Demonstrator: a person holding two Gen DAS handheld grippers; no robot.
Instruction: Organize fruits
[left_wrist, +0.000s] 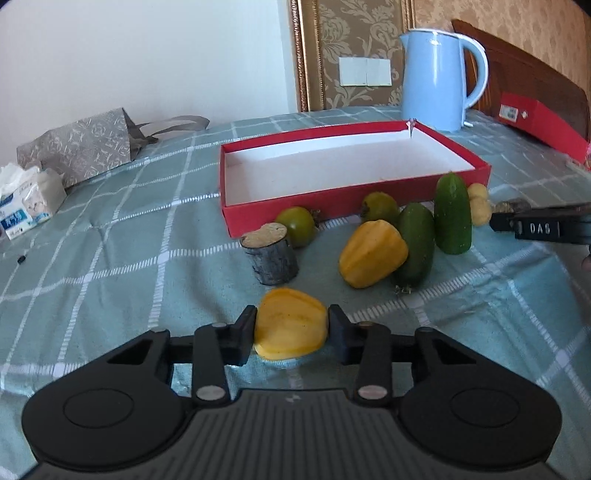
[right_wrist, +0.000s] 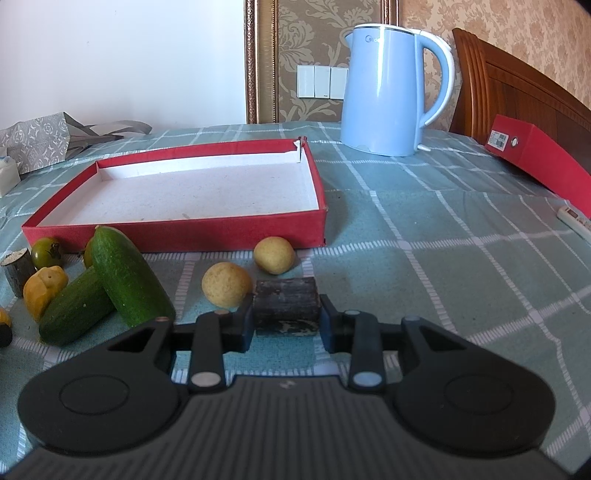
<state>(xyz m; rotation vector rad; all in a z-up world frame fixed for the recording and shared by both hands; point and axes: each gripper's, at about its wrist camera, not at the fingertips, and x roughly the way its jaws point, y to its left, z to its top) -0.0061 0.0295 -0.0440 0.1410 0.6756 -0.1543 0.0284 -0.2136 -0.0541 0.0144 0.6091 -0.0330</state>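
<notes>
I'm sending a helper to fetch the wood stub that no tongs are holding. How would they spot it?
Find the red box on the checked cloth. Just in front of its near left corner stands a short wood stub, upright beside a green tomato. It is grey-barked with a pale cut top, unlike the smooth fruit around it.

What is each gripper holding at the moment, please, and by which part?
The left gripper clamps a yellow fruit across its two sides. The right gripper clamps a dark log piece by its two ends.
</notes>
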